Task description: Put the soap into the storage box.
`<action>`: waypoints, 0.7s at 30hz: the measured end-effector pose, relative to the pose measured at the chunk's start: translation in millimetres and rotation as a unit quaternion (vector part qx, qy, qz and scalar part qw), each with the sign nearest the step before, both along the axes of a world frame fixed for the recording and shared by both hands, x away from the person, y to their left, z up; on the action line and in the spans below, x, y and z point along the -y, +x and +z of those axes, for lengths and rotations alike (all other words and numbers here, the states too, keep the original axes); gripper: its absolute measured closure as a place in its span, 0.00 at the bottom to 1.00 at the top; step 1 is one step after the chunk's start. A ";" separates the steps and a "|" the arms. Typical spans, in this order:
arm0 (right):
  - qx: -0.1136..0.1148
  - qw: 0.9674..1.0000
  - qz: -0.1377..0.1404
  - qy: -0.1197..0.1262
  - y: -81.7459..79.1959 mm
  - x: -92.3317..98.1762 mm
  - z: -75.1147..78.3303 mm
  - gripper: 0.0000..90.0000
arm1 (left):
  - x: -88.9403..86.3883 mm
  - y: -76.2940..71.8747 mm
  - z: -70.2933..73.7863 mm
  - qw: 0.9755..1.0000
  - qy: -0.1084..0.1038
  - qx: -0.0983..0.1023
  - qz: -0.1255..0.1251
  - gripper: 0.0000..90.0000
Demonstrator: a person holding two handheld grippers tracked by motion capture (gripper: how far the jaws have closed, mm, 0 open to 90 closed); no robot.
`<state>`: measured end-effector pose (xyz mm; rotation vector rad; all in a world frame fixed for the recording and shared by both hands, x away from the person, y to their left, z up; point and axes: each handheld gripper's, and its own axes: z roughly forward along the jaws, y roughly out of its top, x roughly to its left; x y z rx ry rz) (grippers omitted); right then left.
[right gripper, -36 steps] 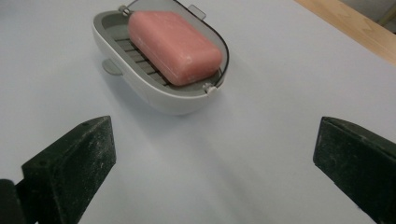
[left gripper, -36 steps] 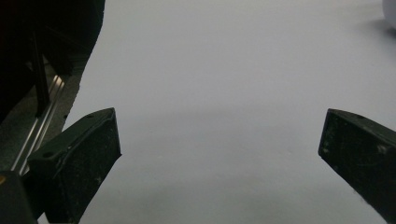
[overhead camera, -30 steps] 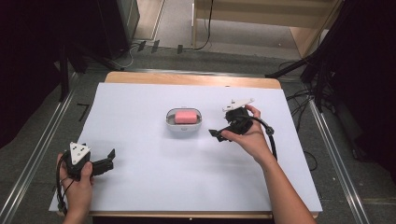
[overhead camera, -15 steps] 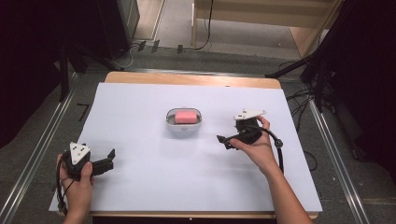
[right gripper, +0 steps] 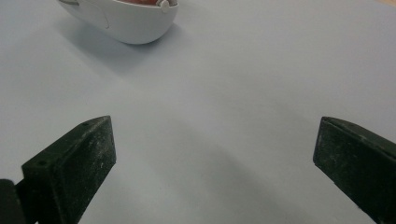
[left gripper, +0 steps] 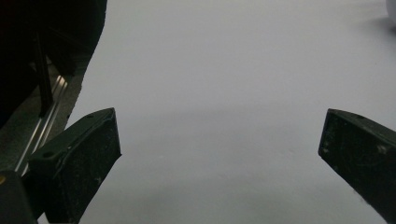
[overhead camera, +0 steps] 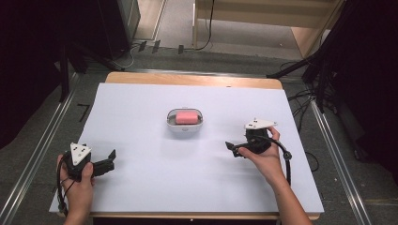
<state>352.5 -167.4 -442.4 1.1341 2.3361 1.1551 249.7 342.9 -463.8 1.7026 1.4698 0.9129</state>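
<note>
Pink block [overhead camera: 186,116] lay in the white dish [overhead camera: 185,125] at mid-table, clear of both tongs. Right gripper [overhead camera: 233,148], jaws wide and empty, had withdrawn from beside the dish toward the person. Left gripper [overhead camera: 110,158] stayed near the table's [overhead camera: 155,187] left corner, jaws apart, empty.

A white sheet [overhead camera: 141,117] covers the table [overhead camera: 192,78], whose wooden far edge shows bare. Around the table the floor [overhead camera: 42,140] is grey. Metal rails [overhead camera: 35,154] run along the table's left and right sides. Beyond the table's far edge stands pale wooden furniture [overhead camera: 263,14], with cables [overhead camera: 206,28] trailing on the floor. Dark drapes [overhead camera: 28,56] hang left and right of the table.
</note>
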 end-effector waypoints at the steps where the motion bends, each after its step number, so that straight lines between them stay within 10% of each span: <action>1: 0.000 1.000 -0.002 0.001 -1.4 0.8 -0.9 0.00 | 0.1 0.0 0.0 1.000 0.001 0.000 0.001 0.00; 21: 0.009 0.999 -0.046 0.016 -27.0 25.1 -12.9 0.00 | 0.2 0.0 0.1 1.000 0.002 -0.002 0.000 0.00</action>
